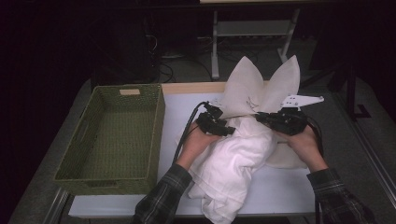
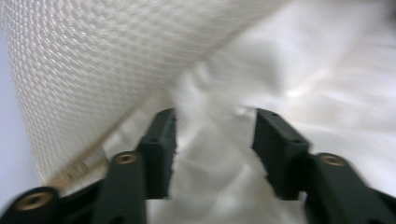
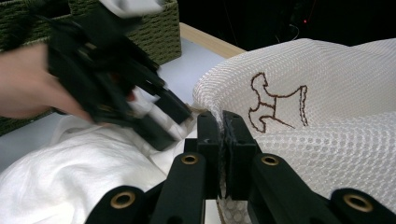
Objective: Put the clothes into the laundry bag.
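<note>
A cream mesh laundry bag (image 1: 261, 88) with a brown stitched figure (image 3: 275, 102) stands open at the table's far side, its two flaps raised. A bunched white cloth (image 1: 233, 163) lies in front of it and reaches into its mouth. My right gripper (image 1: 259, 116) is shut on the bag's rim, and in the right gripper view (image 3: 223, 122) the mesh is pinched between the jaws. My left gripper (image 1: 228, 131) is at the bag's mouth over the cloth. In the left gripper view (image 2: 215, 135) its jaws stand apart with white cloth (image 2: 327, 84) loose between them, beside the mesh (image 2: 93, 56).
A green woven basket (image 1: 159, 126) stands empty on the left of the white table (image 1: 280, 191), close to the left hand. The cloth hangs over the table's near edge. Beyond the far edge are a dark floor, cables and a metal stand.
</note>
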A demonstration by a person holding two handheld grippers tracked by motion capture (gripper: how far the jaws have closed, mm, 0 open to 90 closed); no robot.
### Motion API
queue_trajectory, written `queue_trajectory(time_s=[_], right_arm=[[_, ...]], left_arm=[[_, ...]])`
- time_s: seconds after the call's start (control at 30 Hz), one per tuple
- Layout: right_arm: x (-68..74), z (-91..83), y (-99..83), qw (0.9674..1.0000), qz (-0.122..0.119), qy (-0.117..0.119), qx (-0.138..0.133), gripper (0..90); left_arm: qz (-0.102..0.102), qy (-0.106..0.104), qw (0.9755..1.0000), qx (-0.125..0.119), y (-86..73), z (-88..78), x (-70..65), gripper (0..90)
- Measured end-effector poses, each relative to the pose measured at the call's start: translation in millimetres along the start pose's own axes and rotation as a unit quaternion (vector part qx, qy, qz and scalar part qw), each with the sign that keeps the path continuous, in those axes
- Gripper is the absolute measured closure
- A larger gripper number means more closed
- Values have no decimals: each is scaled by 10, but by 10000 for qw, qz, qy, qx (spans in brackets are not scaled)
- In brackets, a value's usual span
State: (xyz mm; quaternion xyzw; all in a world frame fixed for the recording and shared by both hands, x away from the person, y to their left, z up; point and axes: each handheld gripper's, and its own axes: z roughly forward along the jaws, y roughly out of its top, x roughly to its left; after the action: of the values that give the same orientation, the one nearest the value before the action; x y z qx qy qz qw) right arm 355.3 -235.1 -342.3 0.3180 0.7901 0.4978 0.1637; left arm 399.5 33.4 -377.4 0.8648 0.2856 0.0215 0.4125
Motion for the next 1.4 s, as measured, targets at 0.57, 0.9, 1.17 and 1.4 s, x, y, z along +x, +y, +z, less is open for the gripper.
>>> queue_trajectory(time_s=[0.57,0.9,1.17,1.4], right_arm=[[12,51,-42,9999,-15,29,151,858],[24,-21,-206,9991,38,7,418,846],[11,-262,-369,9990,69,-125,416,625],[-119,-578,-569,9977,-66,-501,449,513]], left_arm=[[753,-496,9936,679,-307,214,-707,139],[580,-441,9921,1017,-438,483,-628,373],[430,-657,9924,943,-469,475,-574,616],[378,-685,9929,895,-481,468,-560,632]])
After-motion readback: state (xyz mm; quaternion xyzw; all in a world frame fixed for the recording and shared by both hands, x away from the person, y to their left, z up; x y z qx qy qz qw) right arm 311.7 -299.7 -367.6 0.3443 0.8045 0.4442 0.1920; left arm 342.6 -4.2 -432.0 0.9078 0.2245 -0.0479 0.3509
